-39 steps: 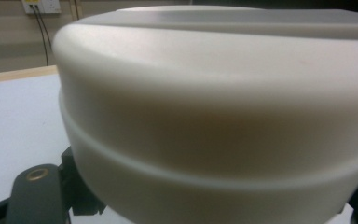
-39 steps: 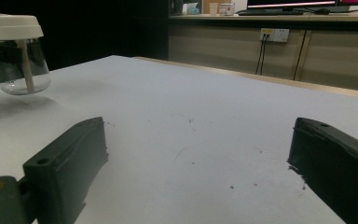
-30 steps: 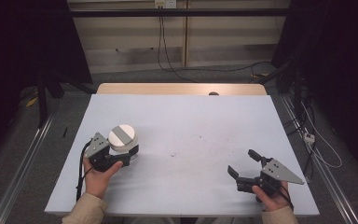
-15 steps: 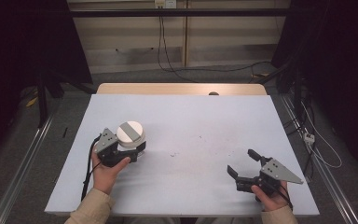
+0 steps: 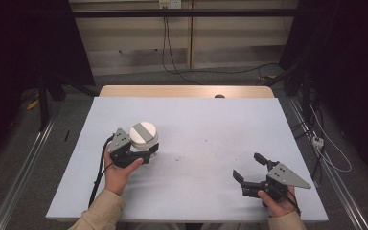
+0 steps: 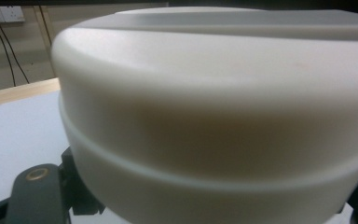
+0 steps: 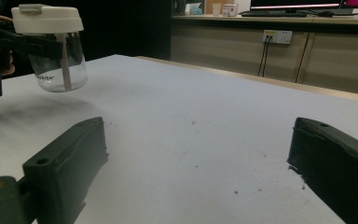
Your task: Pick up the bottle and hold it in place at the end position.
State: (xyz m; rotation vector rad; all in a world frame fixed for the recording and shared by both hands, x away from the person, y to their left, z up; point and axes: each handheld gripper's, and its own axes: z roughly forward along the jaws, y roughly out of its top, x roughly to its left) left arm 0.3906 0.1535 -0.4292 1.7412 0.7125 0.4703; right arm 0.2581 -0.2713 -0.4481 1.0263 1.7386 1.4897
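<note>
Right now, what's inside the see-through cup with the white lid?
The right gripper view shows the cup with a thin pale stick standing inside it, top to bottom. The rest looks empty. The white lid covers its top, so from above the inside is hidden.

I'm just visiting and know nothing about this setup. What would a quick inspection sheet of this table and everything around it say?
Surface: pale table with small dark specks near its middle; a wooden edge shows at the far side.
Job's things: clear jar with a white lid, held off the table by the left gripper.
Clutter: a small dark thing on the far wooden edge, too small to tell.
Grippers: left gripper shut on the jar under its lid; right gripper open, with nothing between the jaws.
Cables: a black cable trails from the left gripper; more run along the floor and back wall.
Surroundings: dark curtains, wall sockets, floor rails.
</note>
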